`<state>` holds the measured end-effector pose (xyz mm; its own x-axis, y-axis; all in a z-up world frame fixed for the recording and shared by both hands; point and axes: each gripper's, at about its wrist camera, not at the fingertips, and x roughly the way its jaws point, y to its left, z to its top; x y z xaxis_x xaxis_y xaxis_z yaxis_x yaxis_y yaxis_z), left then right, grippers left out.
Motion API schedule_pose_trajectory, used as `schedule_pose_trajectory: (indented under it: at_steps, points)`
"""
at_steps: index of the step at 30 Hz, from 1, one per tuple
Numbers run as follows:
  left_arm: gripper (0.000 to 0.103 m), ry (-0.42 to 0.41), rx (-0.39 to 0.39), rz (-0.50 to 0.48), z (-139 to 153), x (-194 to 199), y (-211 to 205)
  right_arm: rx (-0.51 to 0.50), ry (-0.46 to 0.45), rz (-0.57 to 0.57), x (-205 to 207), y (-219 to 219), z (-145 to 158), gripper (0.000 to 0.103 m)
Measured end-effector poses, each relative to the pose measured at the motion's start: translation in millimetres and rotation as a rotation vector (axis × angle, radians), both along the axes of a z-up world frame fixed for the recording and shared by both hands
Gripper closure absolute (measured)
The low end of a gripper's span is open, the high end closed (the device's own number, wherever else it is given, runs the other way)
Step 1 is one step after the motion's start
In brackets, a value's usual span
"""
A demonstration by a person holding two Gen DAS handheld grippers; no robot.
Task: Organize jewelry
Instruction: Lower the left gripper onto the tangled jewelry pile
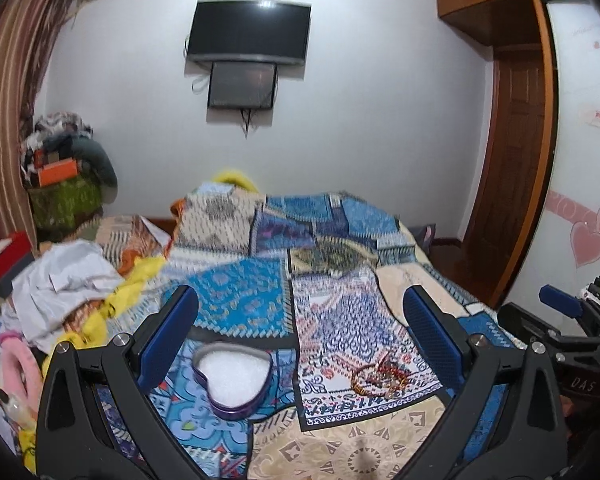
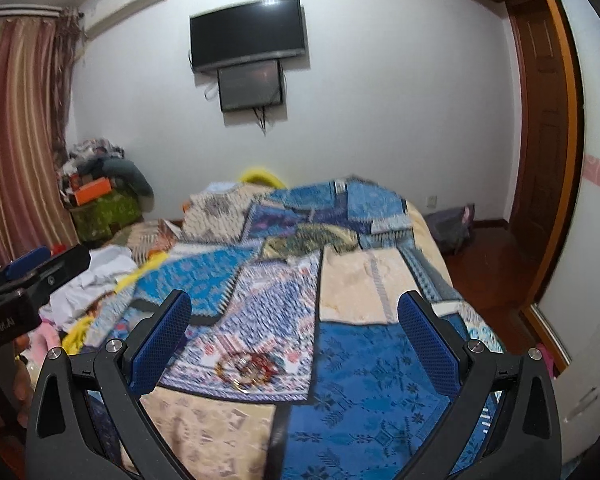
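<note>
- Left wrist view looks down a bed (image 1: 340, 440) that fills most of the lower picture, covered with a patchwork bedspread (image 1: 240, 292) in blue, cream and white prints; the right wrist view shows the same bedspread (image 2: 364, 364) from a little further right
- A white wall stands behind the bed and carries a dark television (image 1: 250, 32) with a smaller dark screen (image 1: 242, 85) mounted just below it
- A striped curtain (image 1: 4, 100) hangs at the left edge, and a wooden door (image 1: 512, 152) stands at the right
- A heap of clothes and boxes (image 1: 68, 160) sits in the far left corner, and crumpled white cloth (image 1: 64, 280) lies on the left side of the bed beside yellow fabric
- The left tongs (image 1: 300, 344) are spread wide with nothing between the blue pads, hanging above the bedspread
- The right tongs (image 2: 296, 344) are likewise spread wide and hold nothing; they also show at the right edge of the left wrist view
- A heart-shaped tin (image 1: 233, 378) with a purple wall and white lining lies open on the bedspread, near the left finger of the left tongs
- The jewelry (image 1: 380, 376), a tangle of gold and red bangles, lies on a white patterned patch to the right of the tin and apart from it; in the right wrist view the pile (image 2: 246, 366) lies between the fingers, nearer the left one, and is blurred
</note>
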<state>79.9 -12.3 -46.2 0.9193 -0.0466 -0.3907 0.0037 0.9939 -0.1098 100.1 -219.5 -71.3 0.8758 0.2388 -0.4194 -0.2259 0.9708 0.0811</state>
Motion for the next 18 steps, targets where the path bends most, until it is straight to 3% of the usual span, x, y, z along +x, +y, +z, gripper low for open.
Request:
schedule_pose_trajectory:
  at_steps: [7, 10, 11, 18]
  points:
    - [0.0, 0.182, -0.006, -0.05, -45, 45, -10, -0.027, 0.131, 0.017, 23, -3, -32, 0.001]
    - [0.013, 0.244, -0.001, -0.076, -65, 57, -16, -0.036, 0.173, 0.029, 31, -4, -44, 0.002]
    - [0.018, 0.268, 0.004, -0.085, -71, 61, -19, -0.038, 0.182, 0.033, 32, -4, -46, 0.004]
    - [0.032, 0.346, 0.01, -0.185, -97, 76, -40, -0.033, 0.256, 0.084, 48, -3, -63, 0.029]
